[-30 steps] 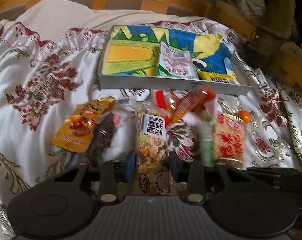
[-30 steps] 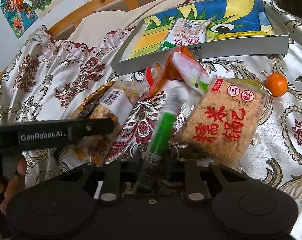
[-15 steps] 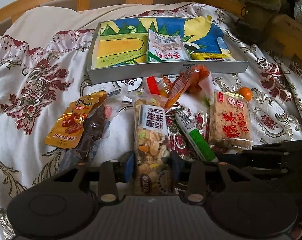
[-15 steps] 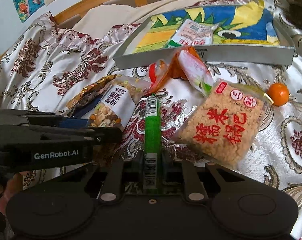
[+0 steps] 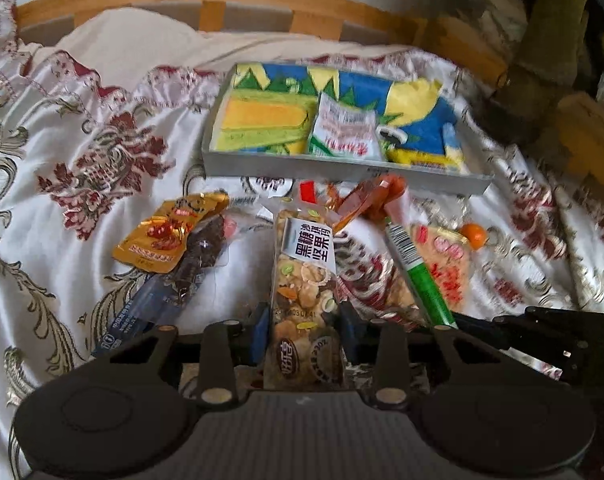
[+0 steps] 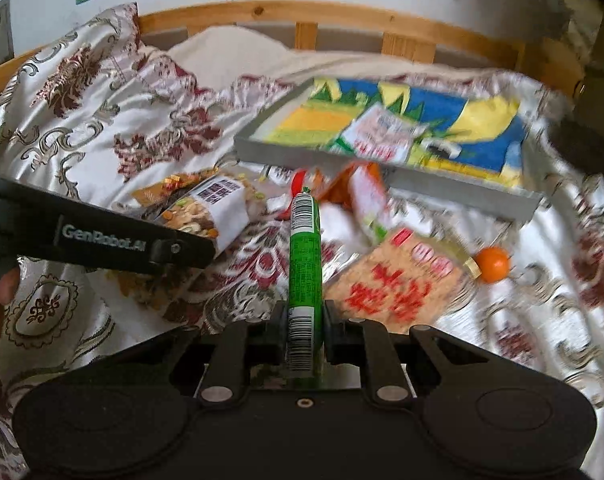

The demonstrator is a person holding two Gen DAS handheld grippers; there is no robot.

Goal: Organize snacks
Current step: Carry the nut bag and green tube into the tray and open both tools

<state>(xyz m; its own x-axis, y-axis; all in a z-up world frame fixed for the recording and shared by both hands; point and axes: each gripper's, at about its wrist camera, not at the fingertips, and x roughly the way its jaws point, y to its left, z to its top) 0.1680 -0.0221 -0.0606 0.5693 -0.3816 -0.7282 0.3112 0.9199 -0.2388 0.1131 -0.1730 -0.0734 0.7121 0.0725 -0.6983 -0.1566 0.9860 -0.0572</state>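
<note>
Satin bedspread (image 5: 81, 240) is the whole problem here imo: slick, lumpy, and everything sits on it loose. Snacks are scattered on the bed in front of a shallow grey tray (image 5: 342, 170) that already has a white-and-green packet (image 5: 344, 134) lying in it.

Right hand-held gripper (image 6: 305, 330) is clenched on a green sausage stick (image 6: 305, 256), gripping it near the bottom end so most of it pokes out forward, clear of the bedding. Left hand-held gripper (image 5: 304, 330) has a long clear nut-mix pack (image 5: 304, 280) between its jaws, pads pressing the lower end, pack pointing toward the tray.

What could go wrong, as I see it:
- The stick is round and glossy and held near one end, so a quick swing could make it pivot or slide out.
- The nut pack is floppy and looks heavy; held by one end it may sag and drag over the orange wrappers (image 5: 366, 200) just short of the tray, or catch on the tray's near wall.
- Both grippers are close together and headed the same way, so they could bump.
- The little orange fruit (image 6: 492, 264) beside the rice-cracker pack (image 6: 398, 280) could roll if the cover gets tugged.
</note>
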